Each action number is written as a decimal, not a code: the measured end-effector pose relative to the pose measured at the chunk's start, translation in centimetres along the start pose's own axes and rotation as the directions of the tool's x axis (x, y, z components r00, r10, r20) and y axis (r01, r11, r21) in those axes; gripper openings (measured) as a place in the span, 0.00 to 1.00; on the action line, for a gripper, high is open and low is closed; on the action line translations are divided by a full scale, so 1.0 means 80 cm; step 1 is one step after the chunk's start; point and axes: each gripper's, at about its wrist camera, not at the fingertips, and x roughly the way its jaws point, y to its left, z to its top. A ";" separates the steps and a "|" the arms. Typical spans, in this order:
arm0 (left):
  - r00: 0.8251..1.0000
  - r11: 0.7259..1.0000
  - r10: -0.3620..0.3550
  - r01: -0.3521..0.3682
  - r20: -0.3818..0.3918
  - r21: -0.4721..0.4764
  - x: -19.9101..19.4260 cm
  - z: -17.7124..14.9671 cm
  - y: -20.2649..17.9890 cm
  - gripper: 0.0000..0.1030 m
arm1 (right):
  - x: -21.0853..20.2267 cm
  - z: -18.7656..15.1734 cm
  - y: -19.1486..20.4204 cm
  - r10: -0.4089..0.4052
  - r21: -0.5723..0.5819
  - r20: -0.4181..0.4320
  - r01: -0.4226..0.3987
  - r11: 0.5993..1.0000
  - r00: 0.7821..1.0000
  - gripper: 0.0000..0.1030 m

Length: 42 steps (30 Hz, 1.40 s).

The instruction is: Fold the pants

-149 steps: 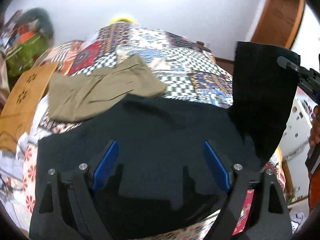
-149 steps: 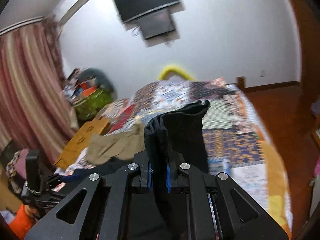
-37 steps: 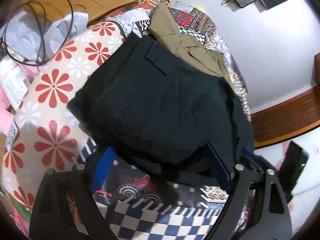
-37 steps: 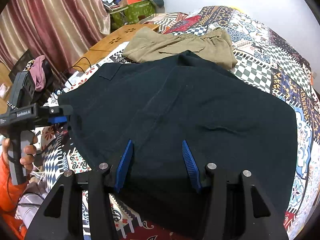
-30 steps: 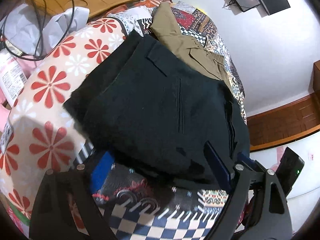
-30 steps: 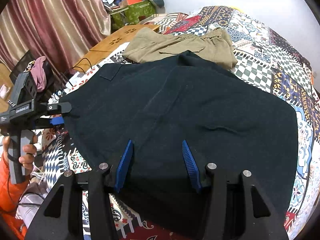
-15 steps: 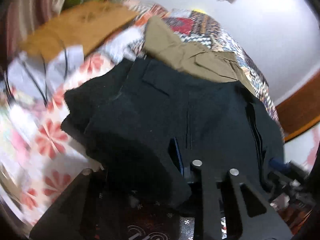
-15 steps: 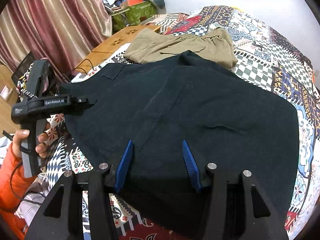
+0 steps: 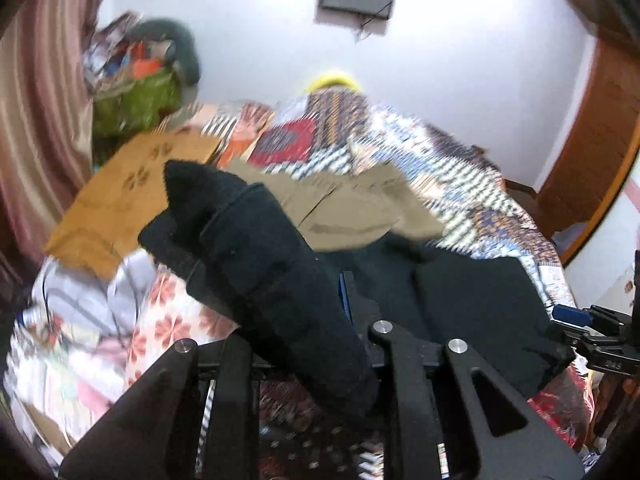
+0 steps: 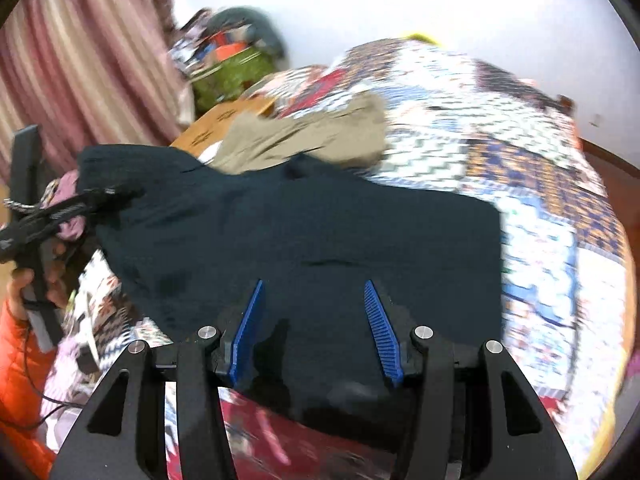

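The black pants [image 10: 320, 236] lie folded on the patterned bed. My left gripper [image 9: 316, 300] is shut on the pants' left end [image 9: 248, 248] and holds it lifted above the bed; it also shows at the left of the right wrist view [image 10: 96, 200]. My right gripper [image 10: 316, 320] is open, its blue pads [image 10: 248, 332] just over the near edge of the pants, holding nothing. The right gripper also shows at the right edge of the left wrist view [image 9: 580, 320].
Folded khaki pants [image 10: 308, 136] lie on the bed behind the black pants. A brown cardboard sheet [image 9: 132, 192] lies at the bed's left side. A green bag [image 10: 232, 72], clutter and a striped curtain [image 10: 80, 56] stand at the left. A wooden door [image 9: 592, 128] is at the right.
My left gripper has shut on the left end of the black pants and lifted it up off the bed. My right gripper has stayed open and tilted up a little.
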 end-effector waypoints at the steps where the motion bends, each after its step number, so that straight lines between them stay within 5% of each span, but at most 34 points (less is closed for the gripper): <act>1: 1.000 1.000 -0.009 0.009 0.015 0.018 -0.004 0.007 -0.010 0.17 | -0.008 -0.006 -0.015 -0.041 0.017 0.005 0.041 0.999 0.999 0.47; 6: 0.995 0.993 -0.076 0.069 0.067 0.100 -0.020 0.035 -0.059 0.17 | -0.025 -0.037 -0.071 -0.141 0.105 -0.024 0.143 0.984 0.990 0.47; 11: 0.988 0.979 -0.135 0.123 0.068 0.160 -0.019 0.047 -0.105 0.14 | -0.008 -0.068 -0.085 -0.146 0.119 -0.092 0.156 0.980 0.985 0.47; 19: 0.957 0.932 -0.289 0.283 -0.004 0.227 -0.002 0.056 -0.190 0.12 | -0.008 -0.074 -0.087 -0.123 0.133 -0.067 0.131 0.982 0.990 0.47; 26: 0.932 0.884 -0.343 0.361 -0.115 0.297 0.029 0.027 -0.267 0.12 | -0.006 -0.076 -0.092 -0.095 0.170 -0.054 0.102 0.980 0.994 0.47; 33: 0.920 0.830 -0.301 0.382 -0.251 0.406 0.064 -0.037 -0.311 0.13 | -0.006 -0.078 -0.096 -0.077 0.182 -0.047 0.085 0.980 0.996 0.47; 42: 0.900 0.828 -0.241 0.386 -0.362 0.408 0.094 -0.075 -0.317 0.20 | -0.019 -0.081 -0.100 -0.068 0.213 -0.042 0.075 0.974 0.997 0.47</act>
